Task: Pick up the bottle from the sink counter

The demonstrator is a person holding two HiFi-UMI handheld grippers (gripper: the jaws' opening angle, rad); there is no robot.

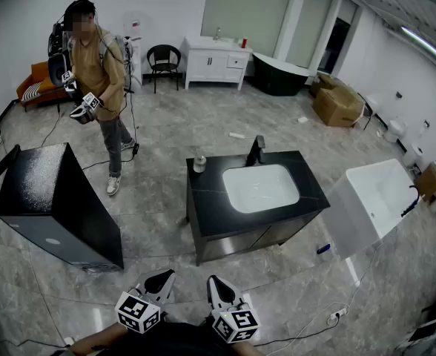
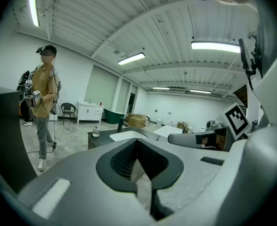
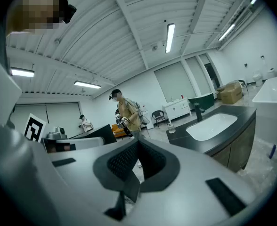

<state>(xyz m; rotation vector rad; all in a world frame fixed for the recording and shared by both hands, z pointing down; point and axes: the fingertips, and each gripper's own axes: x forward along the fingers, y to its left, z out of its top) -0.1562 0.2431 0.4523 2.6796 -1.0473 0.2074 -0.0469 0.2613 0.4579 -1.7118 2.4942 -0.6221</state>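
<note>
A small clear bottle stands on the back left corner of the black sink counter, left of the white basin and the black faucet. Both grippers hover low at the front of the head view, well short of the counter. My left gripper is shut with nothing in it, and so is my right gripper. The left gripper view looks over its shut gripper at the distant bottle. In the right gripper view, the bottle is seen past the shut gripper.
A person in a tan shirt holding grippers stands at the back left. A black cabinet sits left of the counter and a white basin unit to its right. Cardboard boxes, a white vanity and a chair line the back.
</note>
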